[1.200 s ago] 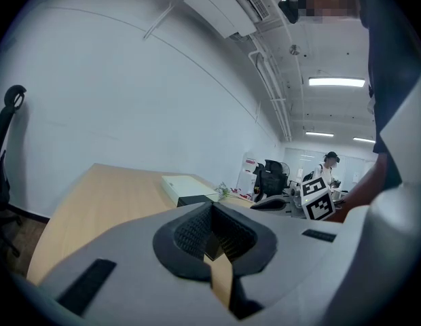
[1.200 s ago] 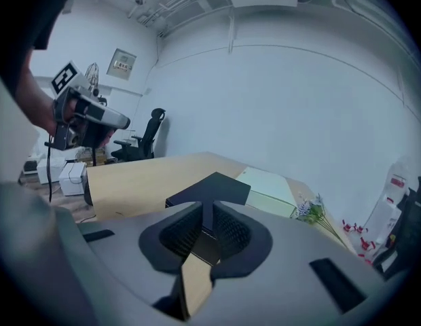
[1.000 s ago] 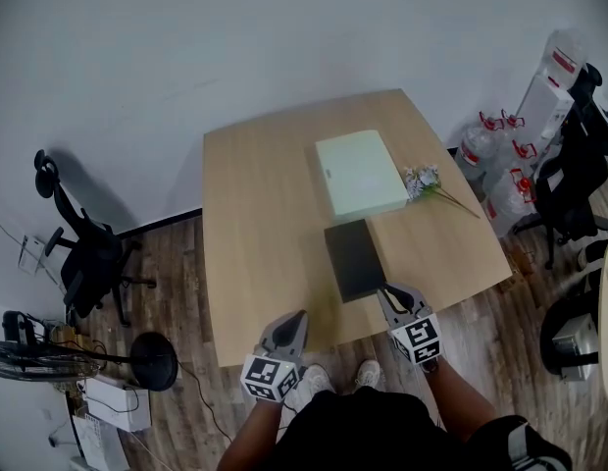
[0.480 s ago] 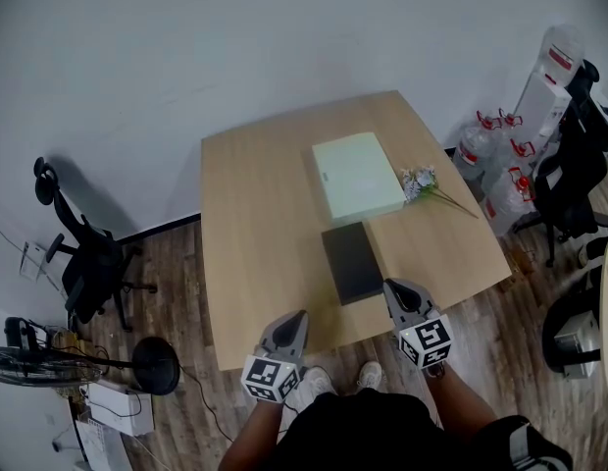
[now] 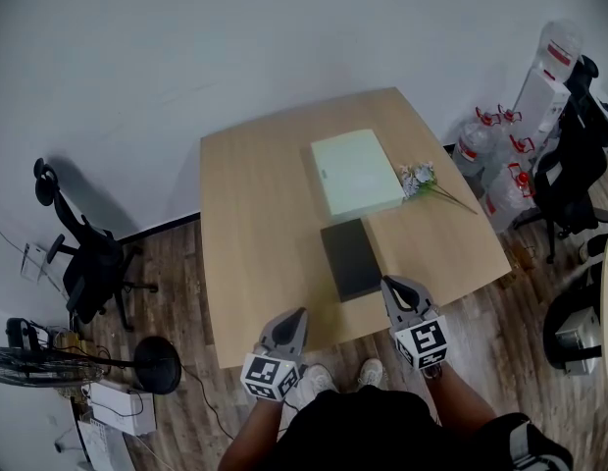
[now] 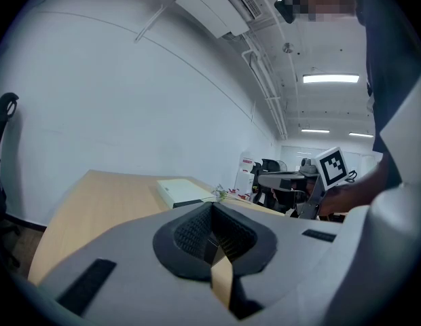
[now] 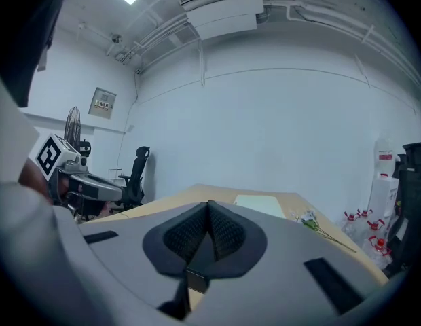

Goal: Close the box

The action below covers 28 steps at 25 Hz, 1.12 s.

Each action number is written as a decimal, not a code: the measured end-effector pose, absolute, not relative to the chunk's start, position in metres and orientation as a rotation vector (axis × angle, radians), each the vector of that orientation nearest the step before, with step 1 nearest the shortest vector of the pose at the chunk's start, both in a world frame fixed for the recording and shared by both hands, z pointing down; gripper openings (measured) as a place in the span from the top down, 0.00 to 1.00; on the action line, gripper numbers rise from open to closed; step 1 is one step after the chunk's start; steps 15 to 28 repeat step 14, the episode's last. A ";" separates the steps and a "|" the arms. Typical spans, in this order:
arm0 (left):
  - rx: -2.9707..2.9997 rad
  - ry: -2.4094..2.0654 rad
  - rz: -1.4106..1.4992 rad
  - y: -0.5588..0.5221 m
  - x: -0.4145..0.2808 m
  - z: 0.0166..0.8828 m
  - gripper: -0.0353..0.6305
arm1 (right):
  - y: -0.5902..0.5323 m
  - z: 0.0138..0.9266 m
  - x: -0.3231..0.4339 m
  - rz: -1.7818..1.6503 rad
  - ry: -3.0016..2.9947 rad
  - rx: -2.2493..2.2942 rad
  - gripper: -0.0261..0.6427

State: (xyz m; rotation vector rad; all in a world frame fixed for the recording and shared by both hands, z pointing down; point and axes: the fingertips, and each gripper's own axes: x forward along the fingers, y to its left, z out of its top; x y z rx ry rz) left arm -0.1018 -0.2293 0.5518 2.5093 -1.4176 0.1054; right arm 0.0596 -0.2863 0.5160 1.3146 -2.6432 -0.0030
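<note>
A flat pale green box (image 5: 355,173) lies shut on the far half of the wooden table (image 5: 255,224). It also shows as the pale green box (image 6: 182,191) in the left gripper view and the pale green box (image 7: 259,204) in the right gripper view. A flat dark grey box (image 5: 350,258) lies just in front of it. My right gripper (image 5: 388,285) is shut and empty, with its tip at the dark box's near right corner. My left gripper (image 5: 295,316) hangs shut and empty at the table's near edge. Both the left gripper (image 6: 212,206) and right gripper (image 7: 209,204) show their jaws meeting.
A small bunch of white flowers (image 5: 424,179) lies to the right of the pale green box. Office chairs stand at the left (image 5: 83,253) and right (image 5: 569,175) of the table. Water bottles (image 5: 490,155) and a floor fan (image 5: 49,356) stand on the wooden floor.
The right gripper's tip has edged slightly away from the dark box's near corner. The left gripper and both boxes have stayed put.
</note>
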 end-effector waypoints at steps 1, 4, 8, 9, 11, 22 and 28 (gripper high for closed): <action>2.509 -1.418 0.105 -0.229 -0.102 0.552 0.92 | -0.286 0.516 0.059 -0.006 -2.642 1.313 0.94; 2.510 -1.416 0.103 -0.229 -0.102 0.551 0.92 | -0.285 0.516 0.058 -0.007 -2.643 1.311 0.94; 2.511 -1.419 0.105 -0.229 -0.102 0.551 0.92 | -0.285 0.517 0.058 -0.004 -2.644 1.309 0.94; 2.511 -1.420 0.105 -0.229 -0.102 0.551 0.92 | -0.284 0.516 0.058 -0.005 -2.644 1.309 0.94; 2.511 -1.422 0.104 -0.229 -0.103 0.550 0.92 | -0.284 0.516 0.057 -0.008 -2.645 1.307 0.94; 2.511 -1.423 0.103 -0.230 -0.103 0.550 0.92 | -0.284 0.516 0.056 -0.011 -2.644 1.302 0.94; 2.511 -1.423 0.103 -0.230 -0.103 0.550 0.92 | -0.284 0.516 0.056 -0.011 -2.644 1.302 0.94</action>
